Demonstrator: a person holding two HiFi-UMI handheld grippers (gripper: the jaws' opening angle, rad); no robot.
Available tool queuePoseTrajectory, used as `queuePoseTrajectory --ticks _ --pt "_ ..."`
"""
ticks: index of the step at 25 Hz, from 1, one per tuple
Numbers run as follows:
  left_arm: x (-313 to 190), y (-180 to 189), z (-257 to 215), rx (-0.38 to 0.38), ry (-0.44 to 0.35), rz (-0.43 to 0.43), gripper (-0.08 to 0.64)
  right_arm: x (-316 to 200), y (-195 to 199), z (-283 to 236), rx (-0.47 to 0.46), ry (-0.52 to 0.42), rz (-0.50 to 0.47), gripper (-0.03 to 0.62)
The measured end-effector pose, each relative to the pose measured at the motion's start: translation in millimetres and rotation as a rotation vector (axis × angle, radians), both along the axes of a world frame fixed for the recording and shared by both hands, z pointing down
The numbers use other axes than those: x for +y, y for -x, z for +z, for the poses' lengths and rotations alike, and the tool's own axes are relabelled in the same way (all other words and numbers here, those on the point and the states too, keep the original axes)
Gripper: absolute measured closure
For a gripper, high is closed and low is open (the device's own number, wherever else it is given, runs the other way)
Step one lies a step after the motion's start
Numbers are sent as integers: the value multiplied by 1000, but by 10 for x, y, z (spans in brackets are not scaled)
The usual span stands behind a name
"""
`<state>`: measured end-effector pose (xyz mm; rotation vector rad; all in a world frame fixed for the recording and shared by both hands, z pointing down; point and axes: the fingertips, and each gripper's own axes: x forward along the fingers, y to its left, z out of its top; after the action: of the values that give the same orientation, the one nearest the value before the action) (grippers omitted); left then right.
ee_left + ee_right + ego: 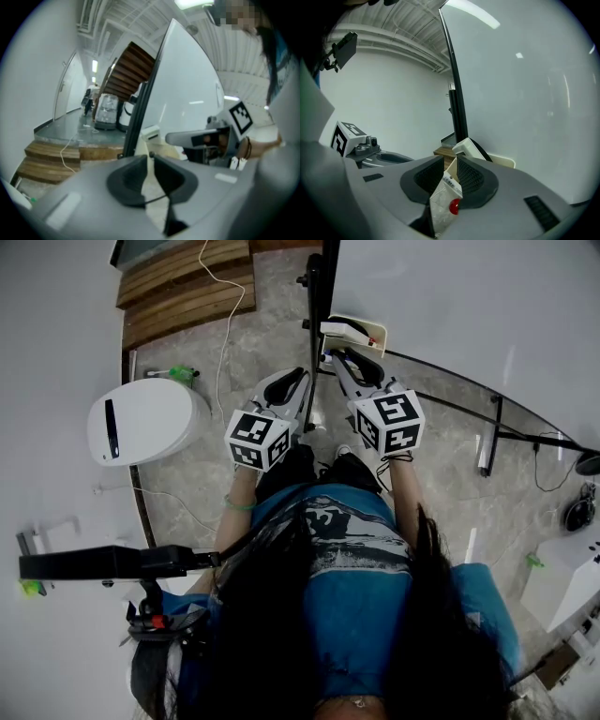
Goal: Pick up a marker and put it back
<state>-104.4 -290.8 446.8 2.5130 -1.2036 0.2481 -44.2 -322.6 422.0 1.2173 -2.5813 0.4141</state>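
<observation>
White with a red end and a printed label, the marker (446, 194) sits tilted between the pads of the right claw (450, 161), which is clamped on it from both sides. Its red end faces back toward the camera in the right gripper view. In the head view the marker is too small to make out.

Just past the right claw's tips lies a white eraser (468, 147), resting in a cream tray (504, 162) fixed to the lower edge of the whiteboard (525, 93). From above, the right claw (337, 354) points at that tray (364, 326), close below it, and the whiteboard (450, 306) fills the upper right.

To its left, the left claw (302, 374) is held beside the board's black edge post (314, 324). In its own view the left claw (147, 157) has its pads drawn close, with only a thin slit between them and nothing in it. The right gripper's marker cube (240, 118) shows off to the side.

Grey stone floor (187, 474) lies beneath both hands, with wooden steps (187, 287) further off and a thin white cable (221, 343) running across them.
</observation>
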Motion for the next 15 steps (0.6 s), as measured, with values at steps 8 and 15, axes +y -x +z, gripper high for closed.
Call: queuePoseTrajectory --ticks 8,15 --pt "132 -227 -22 5 -5 -57 529 236 -137 -45 -57 22 -76 506" --pt "415 -450 102 38 31 -175 529 539 -328 42 -84 58 -176 529"
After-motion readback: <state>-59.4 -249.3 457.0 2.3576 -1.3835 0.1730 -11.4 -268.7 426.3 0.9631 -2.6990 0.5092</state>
